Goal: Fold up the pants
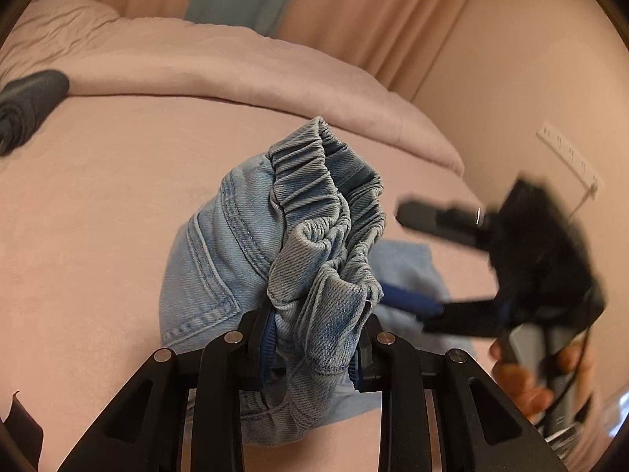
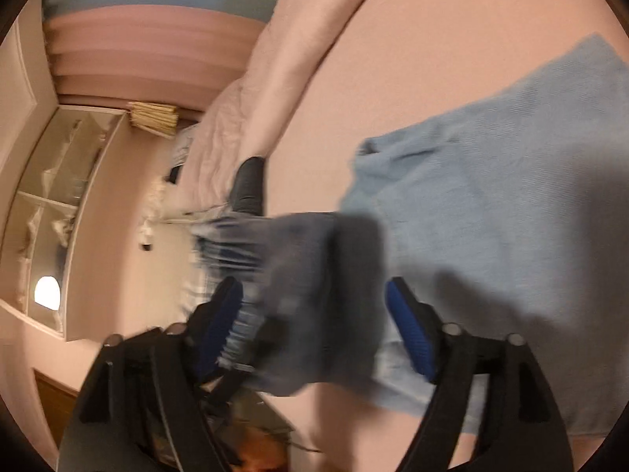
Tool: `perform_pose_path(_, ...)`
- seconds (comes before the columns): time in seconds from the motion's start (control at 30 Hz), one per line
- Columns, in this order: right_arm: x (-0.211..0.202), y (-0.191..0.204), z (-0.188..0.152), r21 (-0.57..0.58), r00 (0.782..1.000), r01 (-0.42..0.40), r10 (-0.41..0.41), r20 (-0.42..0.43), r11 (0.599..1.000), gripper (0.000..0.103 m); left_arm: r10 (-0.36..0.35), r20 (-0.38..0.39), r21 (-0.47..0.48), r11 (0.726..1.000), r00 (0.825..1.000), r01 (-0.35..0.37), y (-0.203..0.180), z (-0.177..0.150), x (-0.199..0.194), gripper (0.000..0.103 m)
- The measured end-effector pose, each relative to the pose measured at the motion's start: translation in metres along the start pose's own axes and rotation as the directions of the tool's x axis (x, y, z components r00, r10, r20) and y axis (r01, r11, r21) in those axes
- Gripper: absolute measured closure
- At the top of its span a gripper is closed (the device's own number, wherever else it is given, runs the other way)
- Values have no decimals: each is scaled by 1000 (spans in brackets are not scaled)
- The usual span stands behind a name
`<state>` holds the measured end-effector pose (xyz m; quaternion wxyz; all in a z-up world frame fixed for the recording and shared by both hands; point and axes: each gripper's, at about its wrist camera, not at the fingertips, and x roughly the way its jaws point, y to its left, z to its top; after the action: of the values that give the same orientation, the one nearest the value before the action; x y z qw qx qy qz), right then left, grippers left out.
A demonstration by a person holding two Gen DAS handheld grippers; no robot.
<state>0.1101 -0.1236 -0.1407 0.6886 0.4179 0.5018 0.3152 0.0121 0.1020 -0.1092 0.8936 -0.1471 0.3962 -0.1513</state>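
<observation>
Light blue denim pants (image 1: 243, 244) with an elastic waistband hang bunched over a pink bed (image 1: 98, 216). My left gripper (image 1: 314, 350) is shut on the waistband and holds it up. My right gripper (image 1: 409, 259) shows at the right of the left wrist view, blurred, its fingers spread wide, one blue pad near the waistband. In the right wrist view the right gripper (image 2: 314, 306) is open, with the blurred waistband (image 2: 283, 275) between its blue pads, not clamped. The pant legs (image 2: 491, 196) lie spread on the bed beyond.
A dark grey rolled cloth (image 1: 27, 106) lies at the bed's far left. A folded pink duvet (image 1: 236, 67) runs along the back. Curtains (image 1: 354, 8) and a wall stand behind. A white shelf unit (image 2: 59, 204) shows in the right wrist view.
</observation>
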Motion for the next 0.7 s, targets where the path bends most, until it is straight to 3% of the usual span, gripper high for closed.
perform_pose_path(0.17,25,46,5,-110,998,45,-50,-43,993,14,37,-17,62,997,999,-36,-10,-3,5,76)
perform_pose_path(0.27,44,67,12,-190,985,157,-168,-40,969,15,56,-26,94,994,998,-54,-16,-4,9,75)
perform_pose_path(0.3,51,72,13,-209,979,189,-201,-40,960,19,64,-28,106,993,998,-60,-18,-5,9,75)
perform_pose_path(0.37,61,75,19,-228,968,234,-249,-40,945,47,79,-31,117,990,996,-75,-23,-6,12,75)
perform_pose_path(0.43,64,73,23,-248,953,285,-301,-25,926,55,69,-38,106,992,997,-65,-24,-5,12,75)
perform_pose_path(0.57,55,63,31,-233,969,235,-247,-22,944,63,75,-30,140,988,997,-70,-36,0,5,75)
perform_pose_path(0.7,25,60,26,-214,988,142,-150,-25,967,65,50,-9,195,980,999,-47,-58,13,-3,75)
